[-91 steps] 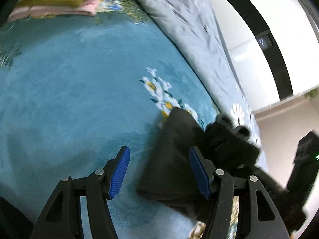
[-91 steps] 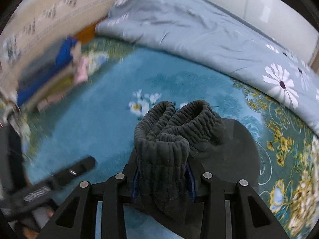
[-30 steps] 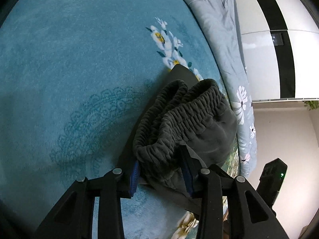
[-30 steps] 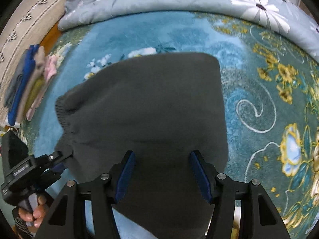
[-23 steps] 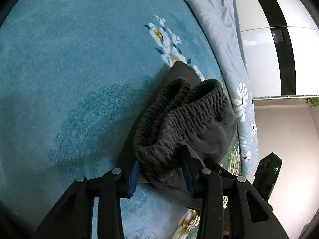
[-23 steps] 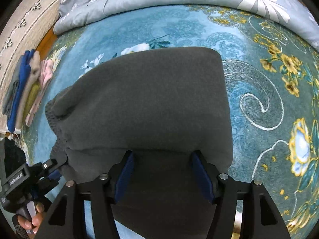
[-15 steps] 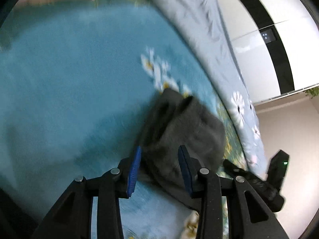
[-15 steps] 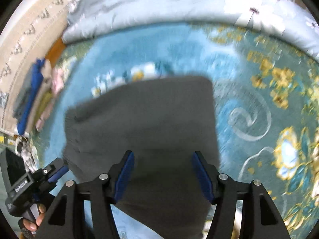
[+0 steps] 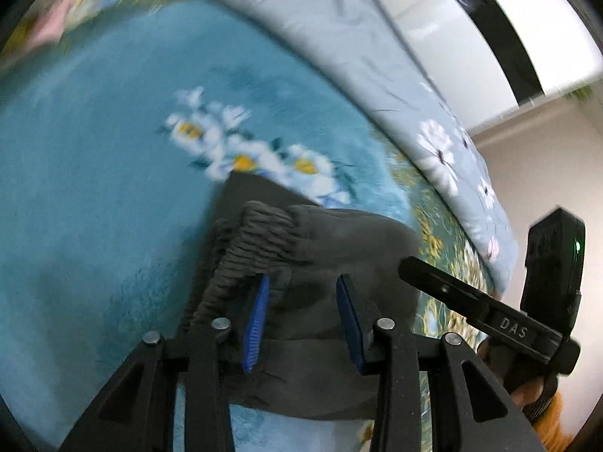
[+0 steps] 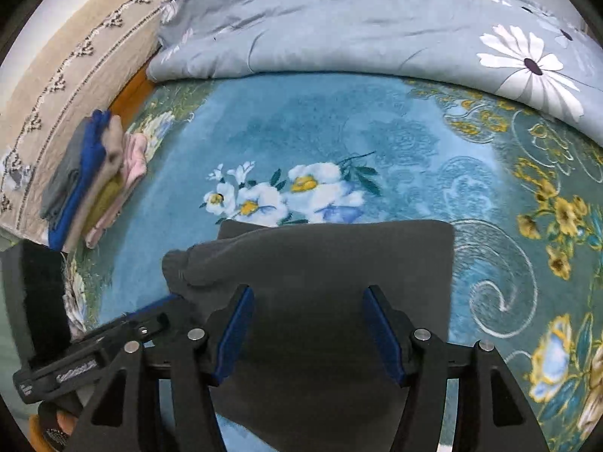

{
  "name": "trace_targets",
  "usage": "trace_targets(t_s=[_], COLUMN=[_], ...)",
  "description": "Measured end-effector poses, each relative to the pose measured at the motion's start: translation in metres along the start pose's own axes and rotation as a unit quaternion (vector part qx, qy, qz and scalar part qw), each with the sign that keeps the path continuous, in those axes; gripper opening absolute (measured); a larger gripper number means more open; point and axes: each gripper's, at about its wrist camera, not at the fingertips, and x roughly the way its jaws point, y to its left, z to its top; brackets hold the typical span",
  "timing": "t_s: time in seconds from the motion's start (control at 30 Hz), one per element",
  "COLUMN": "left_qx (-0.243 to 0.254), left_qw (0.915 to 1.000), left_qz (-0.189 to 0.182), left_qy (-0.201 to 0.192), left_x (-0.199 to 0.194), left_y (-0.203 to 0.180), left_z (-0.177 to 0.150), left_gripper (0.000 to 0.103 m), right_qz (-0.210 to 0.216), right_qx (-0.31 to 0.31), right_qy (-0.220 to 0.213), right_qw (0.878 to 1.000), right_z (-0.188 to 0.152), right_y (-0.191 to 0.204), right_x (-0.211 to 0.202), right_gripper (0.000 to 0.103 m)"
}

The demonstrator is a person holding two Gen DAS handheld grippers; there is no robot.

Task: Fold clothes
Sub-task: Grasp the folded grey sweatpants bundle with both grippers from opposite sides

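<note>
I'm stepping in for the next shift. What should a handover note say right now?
Left gripper: jaws closing, nothing pinched; it sits above the ribbed waistband edge of the dark grey garment.
Right gripper: open, above the same garment, not gripping.
Garment lies folded on the teal floral blanket. Stack of folded clothes at the blanket's far left edge.
Left: possibly tidy the waistband, move the garment to the stack.

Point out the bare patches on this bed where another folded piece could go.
Free: teal blanket between the dark grey garment and the grey quilt, and the swirl-patterned stretch right of the garment. Crowded: the left edge, with the folded stack.
</note>
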Motion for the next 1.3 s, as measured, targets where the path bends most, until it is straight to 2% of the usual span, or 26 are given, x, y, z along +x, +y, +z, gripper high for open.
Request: trace_targets(t_s=[0.13, 0.33, 0.57, 0.67, 0.8, 0.87, 0.93, 1.0, 1.07, 1.13, 1.17, 1.3], left_qx=[-0.027, -0.032, -0.047, -0.053, -0.051, -0.058, -0.069, -0.089, -0.104, -0.11, -0.112, -0.125], left_qw=[0.9994, 0.9991, 0.9982, 0.9974, 0.9948, 0.9942, 0.9938, 0.9933, 0.9929, 0.9928, 0.9925, 0.9886], left_qz=[-0.018, -0.018, -0.027, -0.044, -0.086, -0.08, -0.062, -0.054, -0.047, -0.046, -0.049, -0.075], left_qy=[0.01, 0.022, 0.027, 0.018, -0.02, -0.043, -0.061, -0.05, -0.034, -0.009, 0.005, 0.04], left_x=[0.007, 0.023, 0.027, 0.016, -0.018, -0.034, -0.046, -0.042, -0.034, -0.02, -0.013, 0.007], left_y=[0.013, 0.016, 0.019, 0.019, 0.022, 0.032, 0.045, 0.058, 0.068, 0.072, 0.072, 0.075], left_z=[0.003, 0.013, 0.017, 0.013, 0.002, -0.002, -0.005, -0.008, -0.011, -0.013, -0.014, -0.013], left_gripper=[0.033, 0.033, 0.033, 0.033, 0.033, 0.033, 0.038, 0.044, 0.055, 0.062, 0.064, 0.074], right_qz=[-0.005, -0.003, -0.011, -0.006, 0.028, 0.037, 0.031, 0.025, 0.022, 0.045, 0.063, 0.131], right_qx=[0.015, 0.043, 0.046, 0.045, 0.048, 0.052, 0.069, 0.098, 0.144, 0.188, 0.207, 0.242], right_qy=[0.014, 0.038, 0.047, 0.045, 0.021, -0.003, -0.02, -0.02, 0.0, 0.015, 0.02, 0.036], right_qw=[1.0, 0.998, 0.998, 0.998, 0.998, 0.998, 0.997, 0.995, 0.989, 0.981, 0.976, 0.961], right_z=[0.004, 0.017, 0.025, 0.023, 0.018, 0.013, 0.007, -0.002, -0.016, -0.032, -0.042, -0.063], right_y=[-0.007, -0.021, -0.022, -0.02, -0.023, -0.031, -0.049, -0.072, -0.1, -0.121, -0.128, -0.134], right_x=[0.019, 0.049, 0.063, 0.053, 0.017, -0.007, -0.024, -0.029, -0.023, -0.016, -0.012, 0.006], right_gripper=[0.065, 0.065, 0.065, 0.065, 0.065, 0.065, 0.066, 0.069, 0.069, 0.07, 0.074, 0.083])
